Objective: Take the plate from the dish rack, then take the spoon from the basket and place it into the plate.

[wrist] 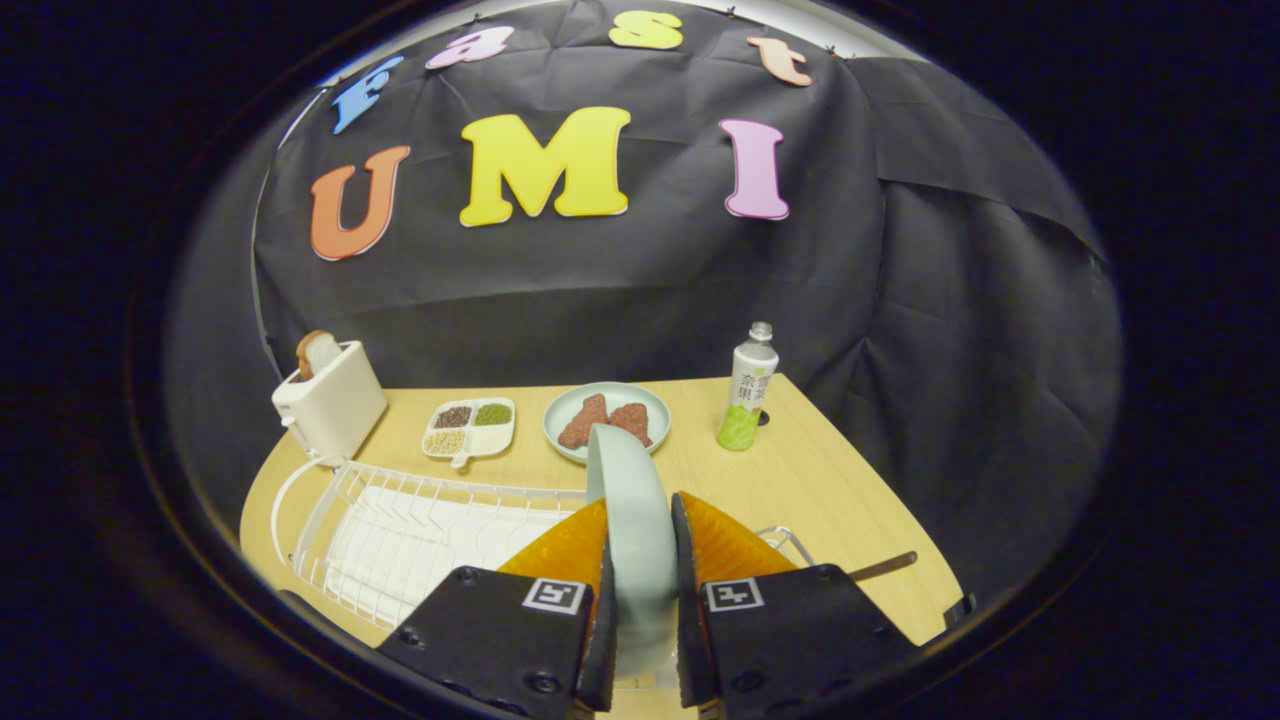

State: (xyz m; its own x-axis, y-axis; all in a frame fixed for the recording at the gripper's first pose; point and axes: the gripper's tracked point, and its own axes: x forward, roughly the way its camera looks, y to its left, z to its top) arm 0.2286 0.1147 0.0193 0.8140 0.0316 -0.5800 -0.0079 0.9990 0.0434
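A pale green plate (628,490) stands on edge between my fingers, and my gripper (640,520) is shut on its rim. The plate is held up above the white wire dish rack (400,530), which spreads out to the left below the fingers. To the right, behind the right finger, a dark spoon handle (885,567) sticks out past a wire basket rim (785,540). The spoon's bowl is hidden by my finger.
On the wooden table (820,480) beyond the fingers sit a green plate with brown food (607,420), a white divided tray of beans (469,428), a white toaster with bread (330,400) at the far left, and a green-and-white bottle (748,395) at the right.
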